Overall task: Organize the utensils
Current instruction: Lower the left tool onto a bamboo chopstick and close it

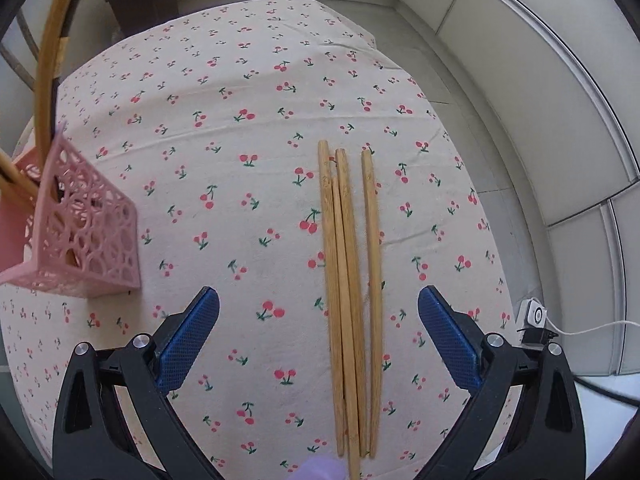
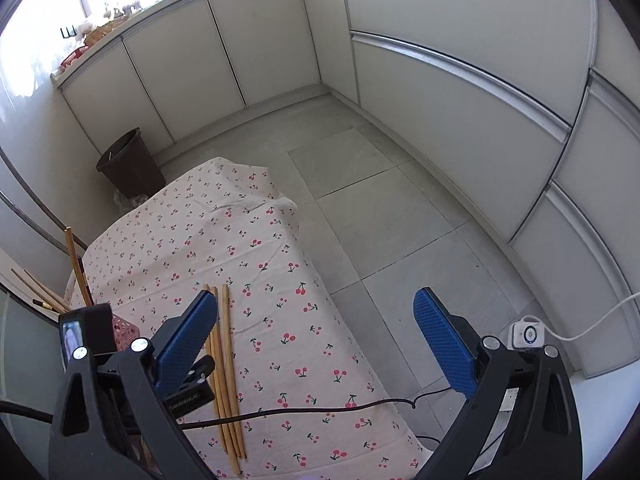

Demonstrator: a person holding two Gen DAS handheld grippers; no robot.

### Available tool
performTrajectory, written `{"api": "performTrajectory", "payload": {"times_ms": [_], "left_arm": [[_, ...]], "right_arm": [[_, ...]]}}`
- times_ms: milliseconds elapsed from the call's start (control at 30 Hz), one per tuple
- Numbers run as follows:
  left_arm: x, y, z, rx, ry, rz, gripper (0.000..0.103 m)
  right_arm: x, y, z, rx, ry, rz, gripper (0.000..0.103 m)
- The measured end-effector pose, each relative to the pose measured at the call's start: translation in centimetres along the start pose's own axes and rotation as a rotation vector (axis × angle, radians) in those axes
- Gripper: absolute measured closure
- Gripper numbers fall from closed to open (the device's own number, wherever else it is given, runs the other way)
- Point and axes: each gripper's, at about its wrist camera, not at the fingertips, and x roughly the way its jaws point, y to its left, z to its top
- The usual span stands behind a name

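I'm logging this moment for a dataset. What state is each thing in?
Left tongs: open, empty, above the chopsticks.
Right tongs: open, empty, off to the table's side.
Chopsticks: four, lying flat side by side on the tablecloth.
Pink holder: upright, utensils already standing in it.
Bin: upright on the floor, no lid.

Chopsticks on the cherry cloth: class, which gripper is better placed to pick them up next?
Left. The left gripper is open directly over the chopsticks, near the pink holder. The right gripper hangs off to their side.
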Motion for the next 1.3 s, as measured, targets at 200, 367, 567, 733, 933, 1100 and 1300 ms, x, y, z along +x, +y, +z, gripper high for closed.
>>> {"api": "performTrajectory", "payload": {"times_ms": [200,367,567,733,933,1100,1300], "left_arm": [[0.3,-0.4,5.1,-0.049,-0.013,-0.021,0.009],[1.9,-0.4,7.4,-0.049,0.037,0.058,0.024],[4.0,0.1,8.3,-0.038,0.069,0.133,0.05],[4.6,0.0,8.6,-0.027,0.059,0.14,0.058],[5.2,-0.4,8.9,-0.008,0.072,0.152,0.074],[6.3,-1.1,9.7,0.017,0.077,0.151,0.075],[6.1,-1.7,8.5,0.059,0.046,0.142,0.095]], "right_arm": [[0.2,-1.1,0.7,0.04,0.014,0.015,0.007],[0.4,-2.8,1.2,0.109,0.031,0.042,0.007],[0.9,-4.0,1.6,0.177,0.065,0.074,0.007],[1.3,-4.2,1.7,0.185,0.074,0.082,0.007],[1.7,-4.2,1.6,0.181,0.087,0.081,0.007],[2.0,-3.9,1.6,0.171,0.097,0.078,0.007],[2.5,-3.1,1.3,0.138,0.107,0.065,0.007]]}}
